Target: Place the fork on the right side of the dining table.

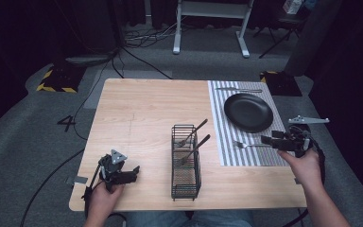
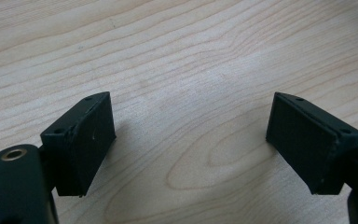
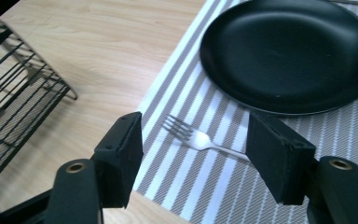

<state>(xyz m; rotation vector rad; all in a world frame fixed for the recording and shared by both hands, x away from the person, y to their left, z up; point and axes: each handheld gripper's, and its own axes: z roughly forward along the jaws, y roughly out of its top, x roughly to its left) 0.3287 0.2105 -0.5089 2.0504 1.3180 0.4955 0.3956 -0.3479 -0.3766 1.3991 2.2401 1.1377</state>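
Left hand point(image 1: 103, 198) is parked at the near left corner of the desk point(image 1: 142, 113), holding the left gripper point(image 1: 131, 171) low and roughly level over bare wood, aimed right toward the rack. Its jaws are spread wide with nothing between them, just woodgrain underneath. Right hand point(image 1: 305, 163) comes in from the near right edge, and the right gripper point(image 1: 264, 140) sits a bit above the striped placemat point(image 1: 227, 156), pointing left. Its jaws are wide too, not pinching anything; the pads aren't on the fork.

Count: one fork point(image 3: 193, 137) lying flat on the placemat, tines pointing toward the rack, handle running back under the right gripper, just in front of the plate. One black wire rack point(image 1: 186, 163) mid-desk with two utensils point(image 1: 194, 140) leaning in it. One black plate point(image 1: 248, 112) on the placemat farther back. One knife point(image 1: 238, 90) beyond the plate at the placemat's far edge.
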